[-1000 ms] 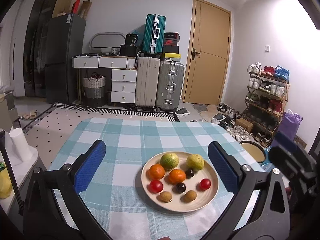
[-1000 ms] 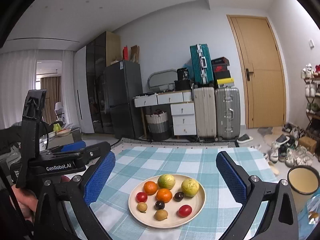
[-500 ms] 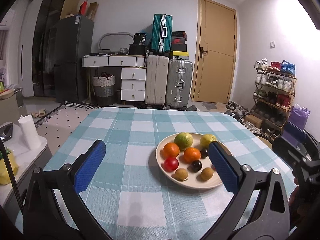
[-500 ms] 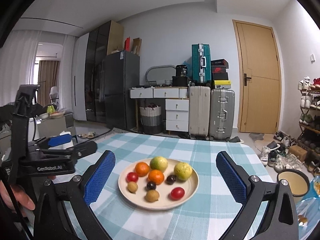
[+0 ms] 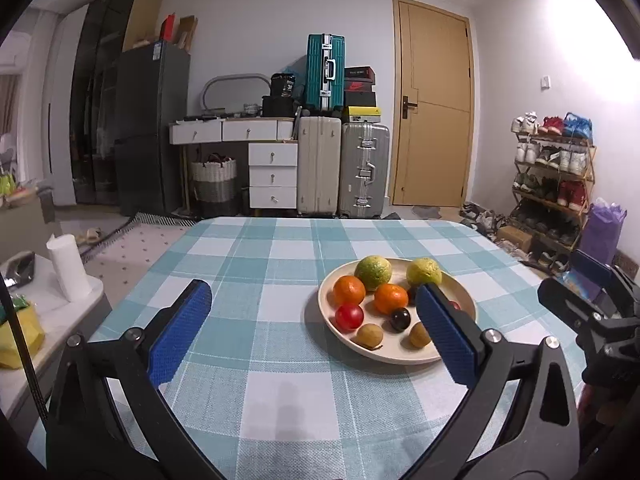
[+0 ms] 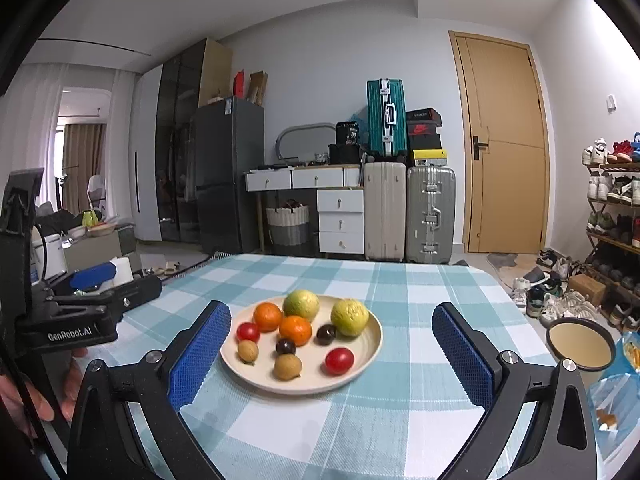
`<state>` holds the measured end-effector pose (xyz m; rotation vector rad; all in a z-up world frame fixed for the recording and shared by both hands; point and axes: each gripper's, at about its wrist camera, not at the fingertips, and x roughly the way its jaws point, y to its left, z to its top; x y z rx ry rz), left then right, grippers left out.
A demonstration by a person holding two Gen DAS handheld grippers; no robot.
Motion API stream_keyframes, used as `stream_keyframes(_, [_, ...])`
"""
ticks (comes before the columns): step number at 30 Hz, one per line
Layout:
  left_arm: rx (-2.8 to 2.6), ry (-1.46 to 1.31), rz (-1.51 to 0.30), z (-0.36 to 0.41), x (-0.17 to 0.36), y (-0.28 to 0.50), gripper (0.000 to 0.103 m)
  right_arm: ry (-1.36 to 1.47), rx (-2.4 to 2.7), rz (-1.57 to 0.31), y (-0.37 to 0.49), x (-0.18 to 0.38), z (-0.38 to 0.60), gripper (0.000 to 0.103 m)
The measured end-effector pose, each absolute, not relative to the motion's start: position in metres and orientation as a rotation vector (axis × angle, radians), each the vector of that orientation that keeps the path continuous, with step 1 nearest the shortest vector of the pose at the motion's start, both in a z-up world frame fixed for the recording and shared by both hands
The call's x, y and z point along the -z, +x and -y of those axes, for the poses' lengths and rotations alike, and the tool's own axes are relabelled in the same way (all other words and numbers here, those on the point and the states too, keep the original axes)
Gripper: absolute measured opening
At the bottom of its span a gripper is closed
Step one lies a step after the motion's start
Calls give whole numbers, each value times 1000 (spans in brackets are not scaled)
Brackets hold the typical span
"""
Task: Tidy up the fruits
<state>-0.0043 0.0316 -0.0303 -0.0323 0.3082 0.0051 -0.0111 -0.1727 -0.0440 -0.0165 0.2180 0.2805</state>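
Note:
A cream plate (image 6: 362,364) of fruit sits on the checked tablecloth (image 6: 400,288). It holds two oranges (image 6: 295,329), a green citrus (image 6: 301,304), a yellow-green citrus (image 6: 349,317), two red tomatoes (image 6: 339,361), two dark plums (image 6: 285,346) and two brown longans (image 6: 287,366). My right gripper (image 6: 331,344) is open and empty, its blue pads on either side of the plate, short of it. My left gripper (image 5: 310,326) is open and empty, left of the plate (image 5: 340,330); its right pad (image 5: 444,334) hides part of it.
A metal bowl (image 6: 580,344) and a snack bag (image 6: 616,396) lie past the table's right edge. A side table with a paper roll (image 5: 68,268) stands to the left. Suitcases (image 5: 344,168), drawers, a door and a shoe rack (image 5: 552,184) line the back.
Both grippers have dropped lower and moved closer to the table. The left view has shifted left, so the plate now sits further right in it. Jaws stay open.

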Motion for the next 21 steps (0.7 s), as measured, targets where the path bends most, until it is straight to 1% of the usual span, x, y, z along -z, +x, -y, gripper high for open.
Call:
stream_keyframes(7, [-8, -24, -272, -33, 39, -1, 102, -29, -281, -293, 2, 52, 170, 103])
stream_keyframes(10, [-9, -39, -309, -36, 43, 8, 102, -57, -295, -273, -3, 52, 165, 103])
stream_keyframes(15, [15, 4, -307, -27, 44, 11, 102, -53, -293, -284, 0, 54, 165, 103])
stream_keyframes(21, [10, -8, -301, -29, 45, 10, 102, -55, -296, -284, 0, 53, 166, 103])
